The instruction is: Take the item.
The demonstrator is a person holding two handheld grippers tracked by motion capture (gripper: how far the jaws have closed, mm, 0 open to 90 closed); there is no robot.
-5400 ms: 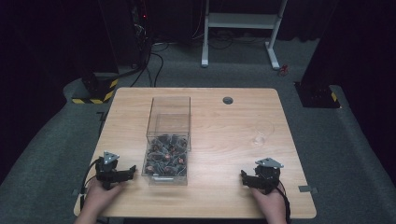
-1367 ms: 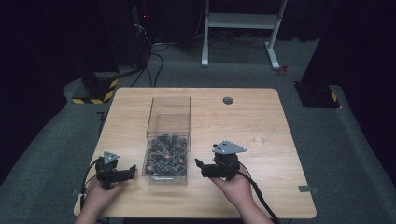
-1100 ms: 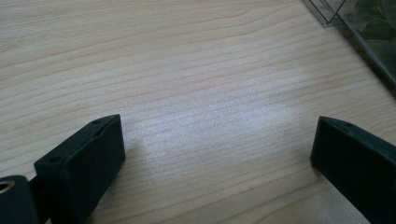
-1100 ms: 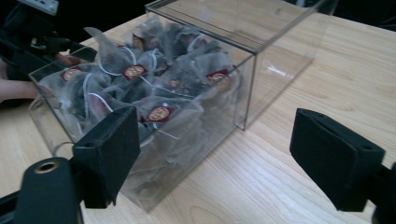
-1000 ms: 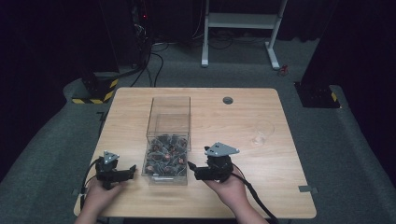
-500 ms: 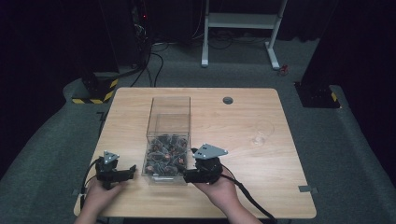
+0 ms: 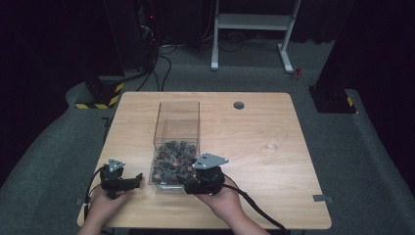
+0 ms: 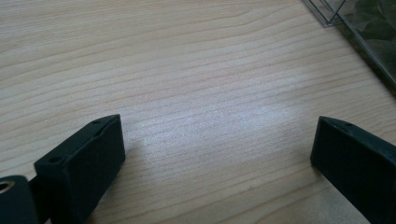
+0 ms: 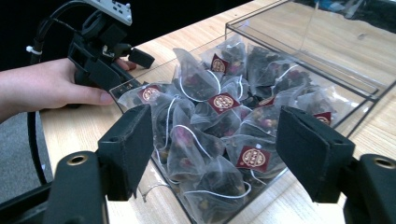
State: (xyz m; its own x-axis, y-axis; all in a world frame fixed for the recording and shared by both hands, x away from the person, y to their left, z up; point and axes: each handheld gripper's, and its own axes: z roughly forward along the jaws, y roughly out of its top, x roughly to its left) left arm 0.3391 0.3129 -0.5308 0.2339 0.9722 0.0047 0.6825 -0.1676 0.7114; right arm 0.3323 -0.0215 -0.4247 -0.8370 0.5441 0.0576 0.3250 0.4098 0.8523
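In the high view, a clear plastic box [image 7: 176,142] stands on the wooden surface [image 7: 254,161], its long side running away from the person, and a heap of pyramid tea bags [image 7: 172,164] fills its near half while the far half is bare. The right gripper [image 7: 192,185] sits at the box's near right corner, held by the person's right hand [image 7: 220,196], its grey plate tilted above it and its cable trailing off toward the near edge. The left gripper [image 7: 137,177] rests low on the surface just beside the box's near left corner, in the left hand [image 7: 105,203]. A small clear cup [image 7: 273,139] stands well apart on the right side of the surface, and a round dark grommet [image 7: 238,105] lies near the far edge. In the left gripper view, the jaws stand wide apart over bare wood grain with nothing between them, and a corner of the box [image 8: 359,32] shows at the upper right. In the right gripper view, the jaws are spread and have just been closing, framing the near end of the box [image 9: 308,42] from above its corner; the tea bags [image 9: 219,135], mesh with white strings and red labels, lie between and beyond the jaws, not pinched by either pad. Farther off, the left gripper [image 9: 135,56] and its hand [image 9: 51,88] rest beside the box wall.
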